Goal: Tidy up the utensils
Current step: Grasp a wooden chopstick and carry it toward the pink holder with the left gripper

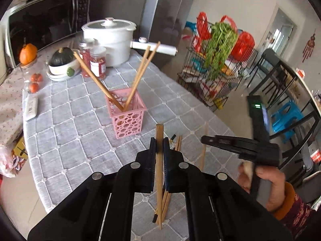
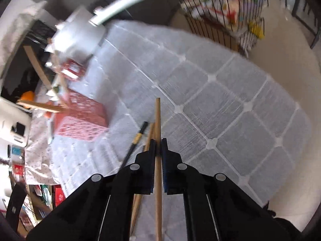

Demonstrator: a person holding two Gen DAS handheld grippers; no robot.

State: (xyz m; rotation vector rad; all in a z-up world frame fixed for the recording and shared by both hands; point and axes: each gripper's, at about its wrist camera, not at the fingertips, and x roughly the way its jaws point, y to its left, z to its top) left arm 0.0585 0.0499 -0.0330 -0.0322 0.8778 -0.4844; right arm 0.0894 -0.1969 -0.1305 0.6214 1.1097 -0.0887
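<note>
My left tool (image 1: pixel 159 140) was clenched on one wooden chopstick (image 1: pixel 159 132), the stick running straight up between the two pads, its blunt end poking out past the tips and its other end hanging below the tool over the desk (image 1: pixel 80 120). The pink basket (image 1: pixel 128 116) sat ahead of that tool and a bit to the left, apart from it, on the grey quilted cloth; three chopsticks (image 1: pixel 140 74) already leaned in it, splayed out. Loose chopsticks (image 1: pixel 176 142) lay on the cloth just behind and right of the left tool's tips, one with a dark end.

My right tool (image 2: pixel 158 142) was clenched on a second wooden chopstick (image 2: pixel 158 120), again lengthwise between the pads, tip sticking forward. No earlier frame, so only the closed grip is told. More chopsticks lay under it on the cloth, among them a black one with a gold band (image 2: pixel 138 136), just left of the pads. From this view the basket (image 2: pixel 80 118) was off to the left, blurred, well apart. My right hand (image 1: pixel 266 182) showed in the left view, gripping the right tool's handle.
</note>
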